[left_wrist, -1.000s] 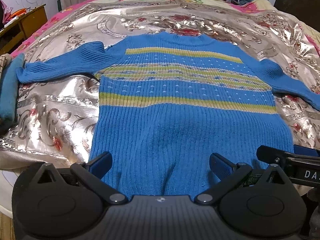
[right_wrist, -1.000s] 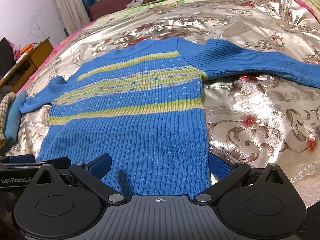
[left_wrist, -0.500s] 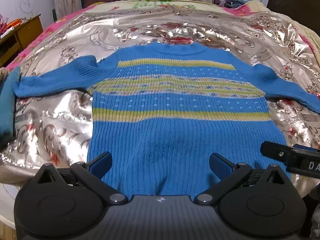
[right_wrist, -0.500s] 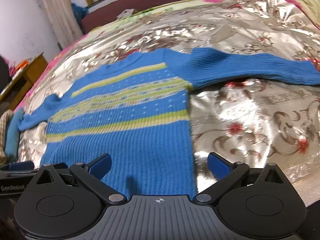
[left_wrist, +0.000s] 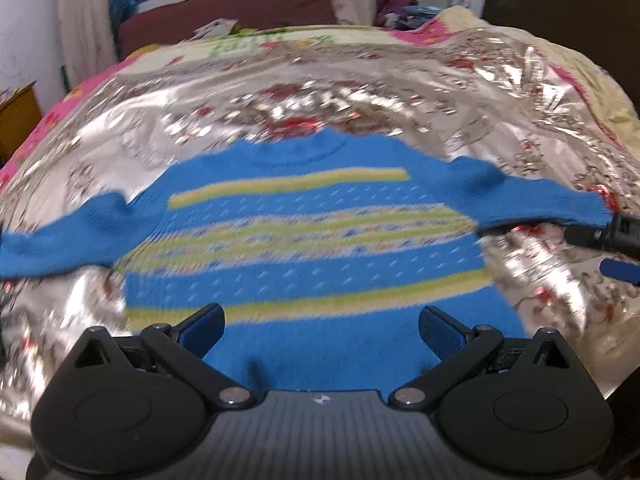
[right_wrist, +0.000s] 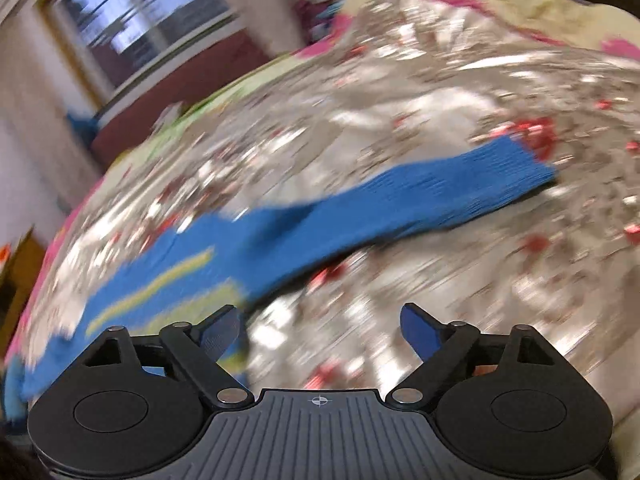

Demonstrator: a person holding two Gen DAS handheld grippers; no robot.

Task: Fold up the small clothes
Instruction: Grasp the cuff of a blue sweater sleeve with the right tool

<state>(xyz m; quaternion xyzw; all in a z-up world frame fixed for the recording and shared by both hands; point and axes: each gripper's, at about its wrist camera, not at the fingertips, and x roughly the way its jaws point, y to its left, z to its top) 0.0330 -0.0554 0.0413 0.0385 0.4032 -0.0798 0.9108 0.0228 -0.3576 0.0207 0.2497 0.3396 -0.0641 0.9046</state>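
A small blue knitted sweater [left_wrist: 312,236] with yellow-green stripes lies flat on the silver bedspread, sleeves spread out to both sides. My left gripper [left_wrist: 322,328] is open and empty above the sweater's lower body. My right gripper [right_wrist: 320,330] is open and empty over the bedspread, just right of the sweater body and below its right sleeve [right_wrist: 420,204]. That sleeve's cuff [right_wrist: 520,172] lies ahead to the right. The right gripper's fingers [left_wrist: 608,236] show at the right edge of the left wrist view, by the sleeve cuff. Both views are blurred.
The shiny silver bedspread [left_wrist: 360,92] with red flowers covers the bed. A dark headboard [left_wrist: 560,4] stands at the far right, a maroon sofa [left_wrist: 240,12] and a window behind. A wooden cabinet [left_wrist: 16,120] is at the left.
Both grippers have moved forward over the bed. The right gripper has swung right, off the sweater's hem toward the right sleeve. The sweater has not moved.
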